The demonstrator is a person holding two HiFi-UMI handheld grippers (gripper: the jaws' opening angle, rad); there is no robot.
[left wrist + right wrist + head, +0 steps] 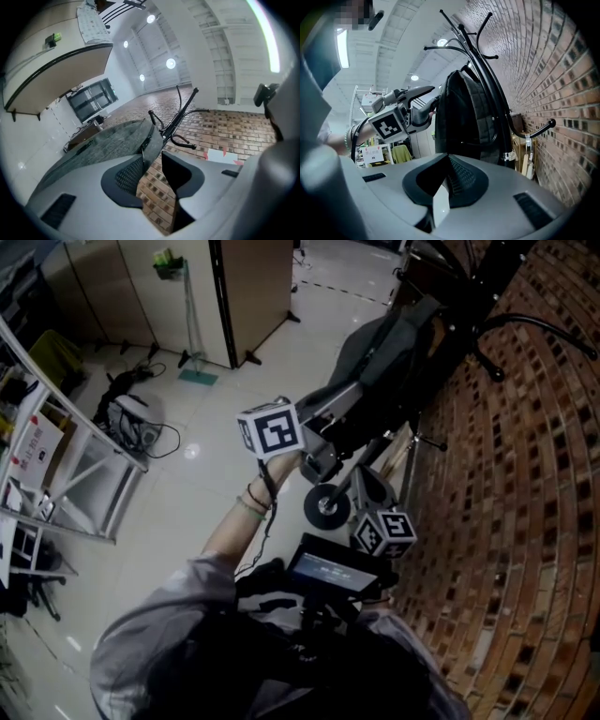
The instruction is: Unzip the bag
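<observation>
A dark grey bag (382, 351) hangs on a black coat stand (473, 292) by the brick wall. In the right gripper view the bag (464, 117) hangs upright against the stand (492, 93). My left gripper (314, 413) reaches up to the bag's side and is open. In the left gripper view its jaws (154, 157) stand apart at the bag's edge (108, 143), where a thin zipper pull (142, 149) hangs by the left jaw. My right gripper (445, 161) is shut with nothing in it, held lower and apart from the bag, its marker cube (384, 532) showing.
The brick wall (525, 484) runs along the right. A metal shelf frame (80, 460) stands at the left, with cables and gear (131, 418) on the tiled floor. Beige cabinets (248, 292) are at the back. Wooden pieces (527, 161) lean under a wall hook.
</observation>
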